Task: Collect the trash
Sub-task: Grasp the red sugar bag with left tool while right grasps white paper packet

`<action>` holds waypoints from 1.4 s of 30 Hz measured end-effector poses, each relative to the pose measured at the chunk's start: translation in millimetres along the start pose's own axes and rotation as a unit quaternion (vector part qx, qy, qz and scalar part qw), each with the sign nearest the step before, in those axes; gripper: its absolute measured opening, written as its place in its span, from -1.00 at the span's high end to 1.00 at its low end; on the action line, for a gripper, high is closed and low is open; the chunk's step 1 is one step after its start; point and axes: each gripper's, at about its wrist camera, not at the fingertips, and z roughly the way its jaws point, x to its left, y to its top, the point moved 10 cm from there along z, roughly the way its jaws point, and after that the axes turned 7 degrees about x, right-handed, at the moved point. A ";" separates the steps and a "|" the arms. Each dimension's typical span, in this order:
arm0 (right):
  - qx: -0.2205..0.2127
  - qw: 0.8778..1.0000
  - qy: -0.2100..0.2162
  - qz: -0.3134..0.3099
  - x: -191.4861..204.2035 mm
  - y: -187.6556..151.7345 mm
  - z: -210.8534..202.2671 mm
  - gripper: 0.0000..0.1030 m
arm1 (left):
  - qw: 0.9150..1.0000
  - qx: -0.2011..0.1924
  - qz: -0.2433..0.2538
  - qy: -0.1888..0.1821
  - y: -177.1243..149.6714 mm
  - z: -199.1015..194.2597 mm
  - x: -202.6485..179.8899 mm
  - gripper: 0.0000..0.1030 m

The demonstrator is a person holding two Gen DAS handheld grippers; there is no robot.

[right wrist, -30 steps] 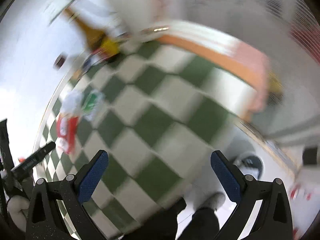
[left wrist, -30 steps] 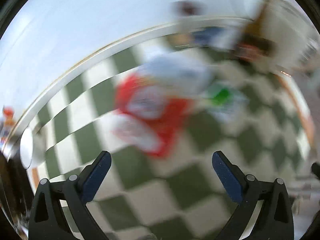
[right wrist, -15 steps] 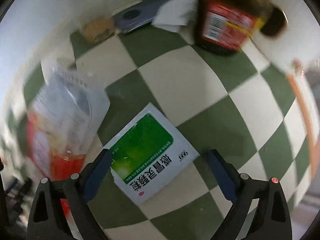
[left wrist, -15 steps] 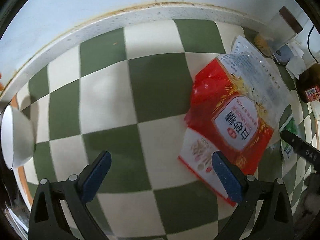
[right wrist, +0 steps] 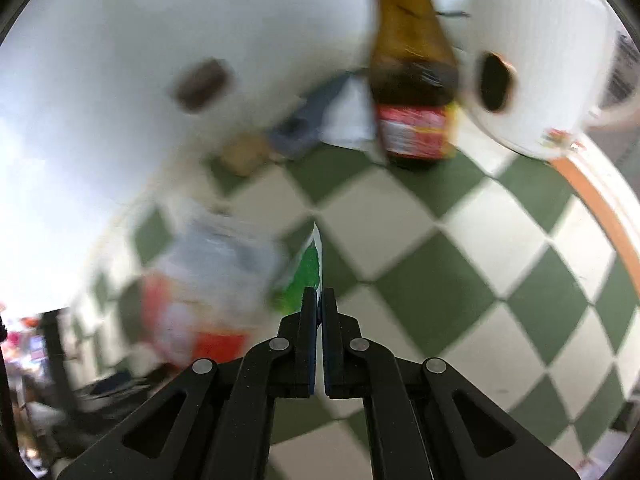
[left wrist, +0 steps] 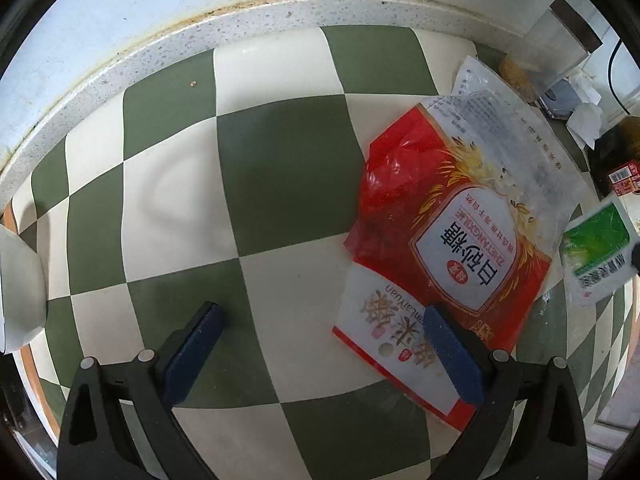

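Right tool (right wrist: pixel 319 300) clenched on green-white packet (right wrist: pixel 306 270) (seemingly edge-on), left tool (left wrist: pixel 320 354) released.

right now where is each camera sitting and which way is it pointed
Left wrist: on the left gripper, looking steeply down at the checkered cloth and red snack bag; its open jaws show.
Right wrist: on the right gripper, angled down across the cloth toward a brown sauce bottle; its jaws are shut on the green-and-white sachet.
Shared: the bag, sachet, bottle and cloth.
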 end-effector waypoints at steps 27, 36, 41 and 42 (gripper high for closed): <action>0.106 0.985 0.131 0.048 47.2 -19.2 88.7 0.98 | 0.997 -0.037 0.008 -0.069 37.5 -37.4 -21.8 1.00; 0.045 0.979 0.183 0.081 27.4 -7.9 15.0 0.98 | 0.994 -0.056 -0.013 -0.093 25.9 -58.3 10.2 0.97; 0.053 0.978 0.201 0.034 59.4 -9.9 10.1 0.98 | 0.987 0.022 -0.062 -0.147 0.5 -11.8 11.7 0.59; 0.063 0.978 0.200 0.023 68.0 -12.9 19.3 0.98 | 0.983 0.009 -0.074 -0.168 -0.3 -13.0 13.3 0.38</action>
